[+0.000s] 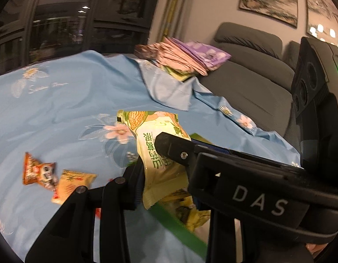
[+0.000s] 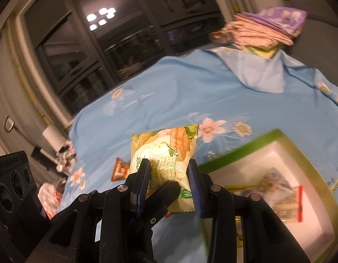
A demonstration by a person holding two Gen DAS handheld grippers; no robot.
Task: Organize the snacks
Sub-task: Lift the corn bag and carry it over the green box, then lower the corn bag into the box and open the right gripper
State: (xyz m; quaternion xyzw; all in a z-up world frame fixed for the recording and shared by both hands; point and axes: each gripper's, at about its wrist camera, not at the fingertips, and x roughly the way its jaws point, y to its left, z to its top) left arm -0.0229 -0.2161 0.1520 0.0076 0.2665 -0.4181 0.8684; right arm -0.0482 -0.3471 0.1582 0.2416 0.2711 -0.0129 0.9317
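A pale yellow-green snack packet [image 2: 166, 153] with corn and carrot pictures is pinched between the blue pads of my right gripper [image 2: 169, 173], held above the blue flowered cloth. The same packet [image 1: 155, 144] shows in the left wrist view, where a black finger of the other gripper crosses it. My left gripper [image 1: 162, 153] is beside this packet; its jaw state is unclear. A green-rimmed box [image 2: 276, 135] with white inside holds several wrapped snacks at the right. An orange packet [image 1: 37, 171] and a yellow packet [image 1: 72, 182] lie on the cloth at the left.
A stack of pink and purple packets [image 1: 186, 54] sits at the far edge of the blue cloth [image 1: 70, 109]. A grey sofa [image 1: 252, 65] is behind on the right. Dark windows are at the back.
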